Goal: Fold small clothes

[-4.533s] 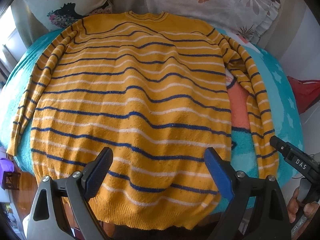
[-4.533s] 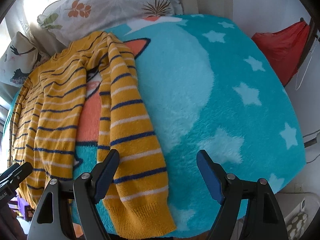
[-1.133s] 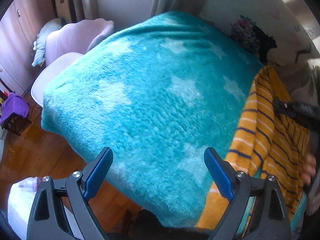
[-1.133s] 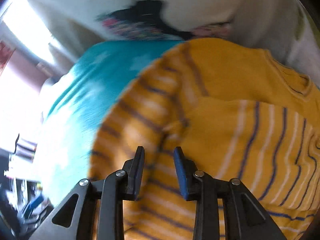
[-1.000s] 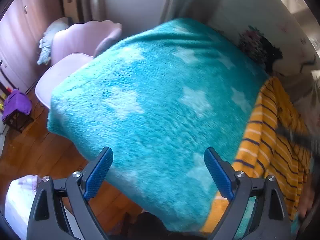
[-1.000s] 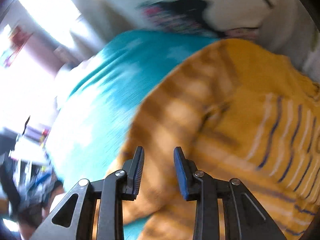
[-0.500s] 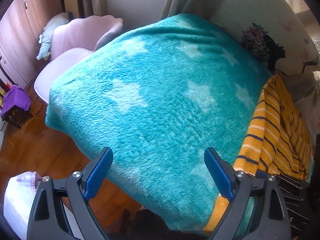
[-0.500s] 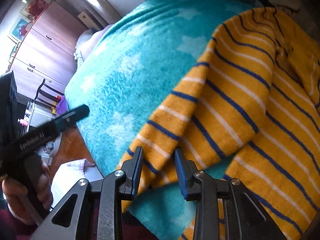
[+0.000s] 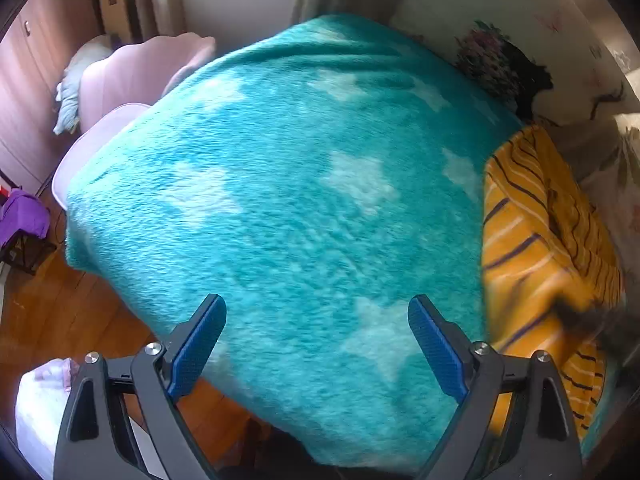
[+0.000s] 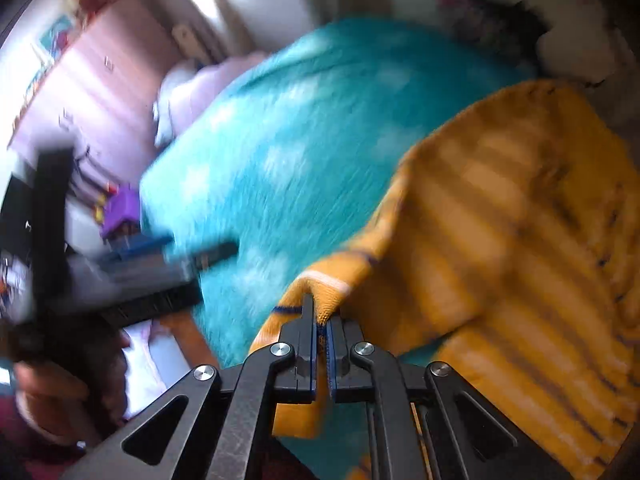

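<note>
The yellow sweater (image 10: 512, 216) with navy and white stripes lies on the teal star blanket (image 10: 288, 152). My right gripper (image 10: 320, 320) is shut on a folded edge of the sweater near its hem, and the cloth rises in a peak from the pads. In the left wrist view the sweater (image 9: 536, 240) lies bunched at the right side of the blanket (image 9: 280, 200). My left gripper (image 9: 316, 336) hangs open over bare blanket near the bed's front edge, with nothing between its fingers. The left gripper also shows blurred at the left of the right wrist view.
A pink chair (image 9: 132, 80) stands beyond the bed's left corner. Patterned pillows (image 9: 540, 52) lie at the head of the bed. Wooden floor (image 9: 60, 300) and a purple object (image 9: 20, 216) lie off the bed's left edge. A pink wardrobe (image 10: 100, 92) stands behind.
My right gripper's jaws have closed on the sweater's edge and lifted it toward the left. The left gripper has stayed open and shifted slightly over the blanket.
</note>
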